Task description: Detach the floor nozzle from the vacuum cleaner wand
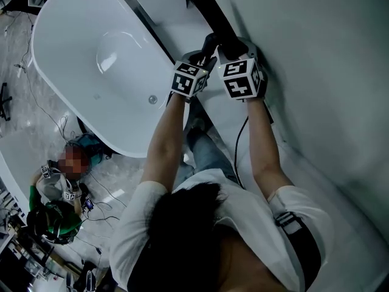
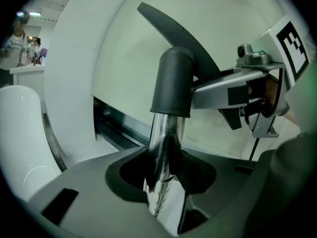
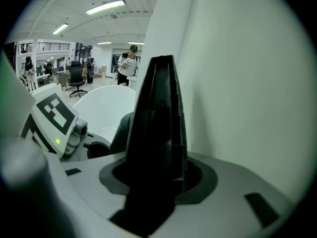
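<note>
1. The left gripper [image 2: 163, 182] is clamped on the shiny wand [image 2: 166, 133]; hold it tight.
2. The right gripper [image 3: 156, 182] pinches the black floor nozzle [image 3: 158, 108], at 12 o'clock from it; pull straight off.

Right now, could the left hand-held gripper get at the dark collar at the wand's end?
Probably yes. The left hand-held gripper is clamped on the chrome wand just short of the dark collar, with nothing between them. The right hand-held gripper grips the floor nozzle beyond it.

A lab hall with bathtub [image 1: 73, 72], office chair [image 3: 77, 78], strip lights [image 3: 105, 7].
</note>
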